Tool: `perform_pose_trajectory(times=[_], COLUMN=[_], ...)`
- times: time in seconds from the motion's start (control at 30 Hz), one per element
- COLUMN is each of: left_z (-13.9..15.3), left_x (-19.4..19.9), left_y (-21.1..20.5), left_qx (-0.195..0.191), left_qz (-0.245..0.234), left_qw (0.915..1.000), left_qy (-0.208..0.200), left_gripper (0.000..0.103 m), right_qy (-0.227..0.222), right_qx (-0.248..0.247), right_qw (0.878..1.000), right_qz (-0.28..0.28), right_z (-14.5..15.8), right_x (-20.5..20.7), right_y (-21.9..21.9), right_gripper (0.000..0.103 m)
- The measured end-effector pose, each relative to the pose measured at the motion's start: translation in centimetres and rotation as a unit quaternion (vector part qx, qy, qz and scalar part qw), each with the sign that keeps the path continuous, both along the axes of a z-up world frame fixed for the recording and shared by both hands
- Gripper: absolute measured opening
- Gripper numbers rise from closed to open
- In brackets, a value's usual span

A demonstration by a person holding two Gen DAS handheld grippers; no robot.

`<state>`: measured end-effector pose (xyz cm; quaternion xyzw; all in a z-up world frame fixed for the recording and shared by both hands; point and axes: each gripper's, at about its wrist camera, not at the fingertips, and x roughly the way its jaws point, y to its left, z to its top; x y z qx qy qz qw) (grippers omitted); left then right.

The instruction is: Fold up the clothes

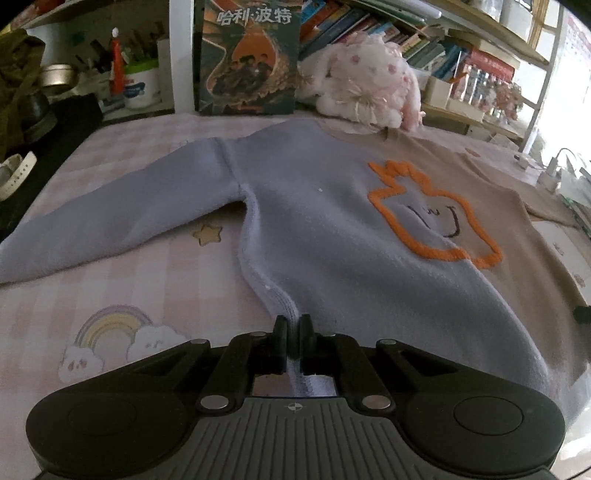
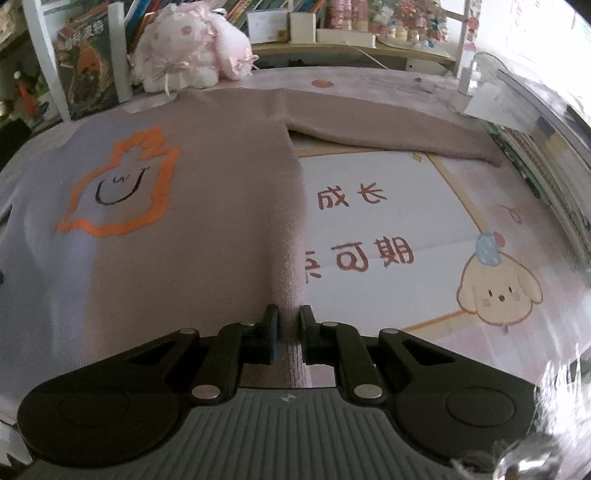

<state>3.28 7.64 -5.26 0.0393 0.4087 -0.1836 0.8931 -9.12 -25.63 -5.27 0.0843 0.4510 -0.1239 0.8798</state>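
The sweater (image 1: 325,206) lies spread flat on the mat (image 2: 424,221) before the plush toy (image 1: 362,85), its hem corners clamped by the left gripper (image 1: 294,343) and right gripper (image 2: 289,332).

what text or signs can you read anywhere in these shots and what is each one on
"哈利·波特": on the cover of the book standing upright behind the sweater.
"成长": on the printed table mat, seen upside down from the right wrist view.
"可期", plus a partly covered character beside it: same mat, lower line.
Book spines on the shelf: too small and blurred to read.
White tub label: unreadable.
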Motion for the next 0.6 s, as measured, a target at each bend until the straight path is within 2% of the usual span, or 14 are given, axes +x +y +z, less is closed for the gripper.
perform_pose_trajectory(times=[0.43, 0.6], left_z=[0.0, 0.7], left_x=[-0.1, -1.1], left_y=[0.6, -0.3], left_qx=[-0.001, 0.034], left_qz=[-0.004, -0.021], left_qw=[1.0, 0.9987], left_qy=[-0.004, -0.032], left_gripper=[0.005, 0.009], right_qy=[0.003, 0.003], right_qx=[-0.01, -0.011], right_qw=[1.0, 1.0], right_qz=[0.006, -0.001], right_z=[0.1, 0.1], right_x=[-0.2, -0.3], right_y=[1.0, 1.0], right_gripper=[0.012, 0.014])
